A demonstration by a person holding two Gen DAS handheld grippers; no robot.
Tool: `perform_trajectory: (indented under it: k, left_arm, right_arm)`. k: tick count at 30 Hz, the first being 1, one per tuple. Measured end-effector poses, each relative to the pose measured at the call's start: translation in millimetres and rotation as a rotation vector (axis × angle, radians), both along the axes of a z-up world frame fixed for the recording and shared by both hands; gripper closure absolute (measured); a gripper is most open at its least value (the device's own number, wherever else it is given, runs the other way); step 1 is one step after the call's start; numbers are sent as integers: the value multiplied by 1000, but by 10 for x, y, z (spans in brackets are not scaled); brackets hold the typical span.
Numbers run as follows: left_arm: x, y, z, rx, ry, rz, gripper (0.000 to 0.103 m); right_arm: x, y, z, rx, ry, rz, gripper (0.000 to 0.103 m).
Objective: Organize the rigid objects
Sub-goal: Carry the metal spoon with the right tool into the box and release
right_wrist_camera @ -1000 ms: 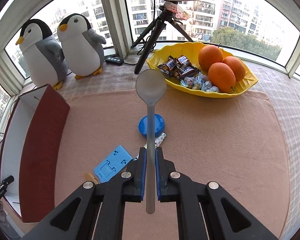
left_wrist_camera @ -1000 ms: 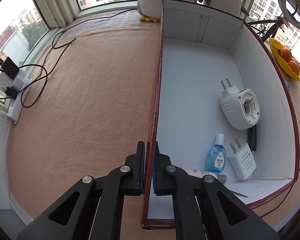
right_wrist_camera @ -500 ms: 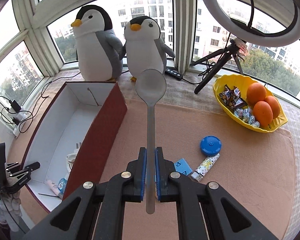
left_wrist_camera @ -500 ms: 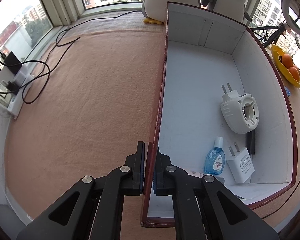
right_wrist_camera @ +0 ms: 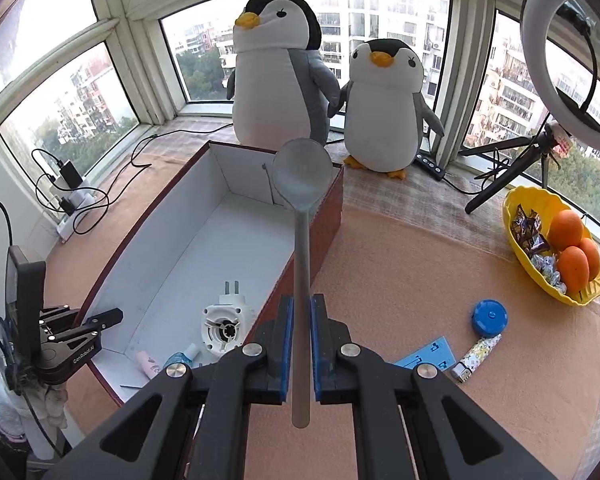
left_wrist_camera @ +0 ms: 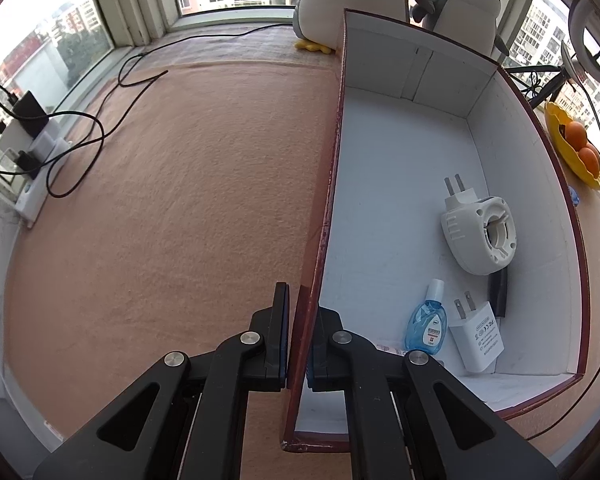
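My left gripper [left_wrist_camera: 298, 344] is shut on the left wall of the dark red box [left_wrist_camera: 332, 184], which has a white inside. In the box lie a white plug-in device [left_wrist_camera: 478, 236], a blue bottle [left_wrist_camera: 426, 322] and a white charger [left_wrist_camera: 478, 340]. My right gripper [right_wrist_camera: 300, 344] is shut on the handle of a grey spoon [right_wrist_camera: 302, 184] and holds it upright above the mat, its bowl over the box's right wall [right_wrist_camera: 320, 240]. The left gripper also shows in the right wrist view [right_wrist_camera: 100, 320].
On the mat right of the box lie a blue lid [right_wrist_camera: 490, 316], a blue flat holder [right_wrist_camera: 428, 356] and a patterned lighter [right_wrist_camera: 476, 356]. A yellow fruit bowl [right_wrist_camera: 556, 248], two plush penguins [right_wrist_camera: 280, 72], a ring-light tripod [right_wrist_camera: 512, 164] and power cables [left_wrist_camera: 60, 140] stand around.
My right gripper has swung left with the spoon, from facing the fruit bowl to facing the box and penguins. The left gripper keeps its hold on the box wall.
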State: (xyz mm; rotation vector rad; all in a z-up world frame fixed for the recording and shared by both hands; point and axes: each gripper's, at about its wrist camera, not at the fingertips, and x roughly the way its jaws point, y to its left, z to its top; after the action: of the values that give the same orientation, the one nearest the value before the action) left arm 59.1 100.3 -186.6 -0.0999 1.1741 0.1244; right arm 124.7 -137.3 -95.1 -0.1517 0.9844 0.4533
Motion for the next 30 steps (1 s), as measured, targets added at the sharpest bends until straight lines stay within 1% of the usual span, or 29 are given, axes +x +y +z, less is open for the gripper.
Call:
perform_trajectory:
  k: [8, 16, 30]
  left_arm:
    - [-3, 6, 0, -4, -2, 3, 98]
    - [-8, 15, 2, -7, -5, 6, 98]
    - [-15, 23, 4, -5, -5, 5, 98]
  right_arm:
    - [-71, 316, -4, -4, 3, 70, 96]
    - [-132, 575, -80, -16, 20, 125, 96]
    - [-144, 844, -270, -35, 68, 173, 96]
